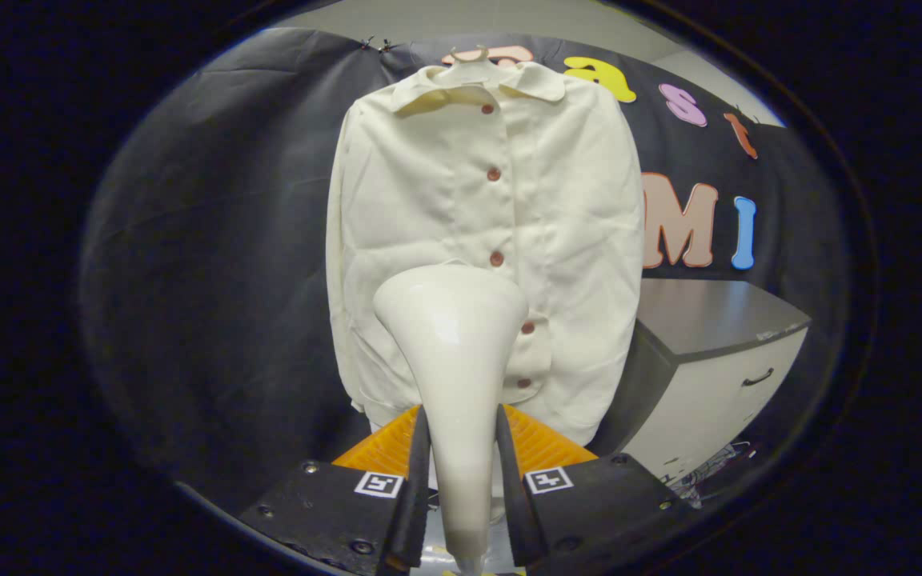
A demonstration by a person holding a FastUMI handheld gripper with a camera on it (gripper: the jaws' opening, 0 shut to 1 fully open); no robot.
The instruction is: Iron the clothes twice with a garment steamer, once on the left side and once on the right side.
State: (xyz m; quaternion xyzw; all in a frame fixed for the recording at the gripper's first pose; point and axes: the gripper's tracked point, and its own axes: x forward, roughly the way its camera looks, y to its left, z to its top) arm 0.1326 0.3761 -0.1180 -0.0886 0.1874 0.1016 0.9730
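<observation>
At the bottom centre of the frame the gripper (461, 472) is clamped on the garment steamer (454, 344), its two fingers (416, 480) pressing the narrow handle from either side, each finger block carrying a small square marker on its top face. The steamer's slim cream handle rises from between the fingers and flares into a broad, glossy head in the middle of the frame, its rounded back turned toward the camera. Just beyond the fingers, low in the frame, a ridged orange surface (537, 444) shows on both sides of the handle. The steamer head sits in front of the lower middle of the shirt (485, 240), slightly left of the button line; whether it touches the cloth cannot be told. The cream shirt hangs upright on a hanger (469, 56) near the top centre, collar spread, with a row of small reddish-brown buttons (496, 258) running down its front. The fabric is lightly creased across the chest. Behind it hangs the booth's dark cloth wall (221, 224). At the right, beyond the shirt's edge, stands a pale cabinet (709, 392) with a grey top and a dark drawer handle.
</observation>
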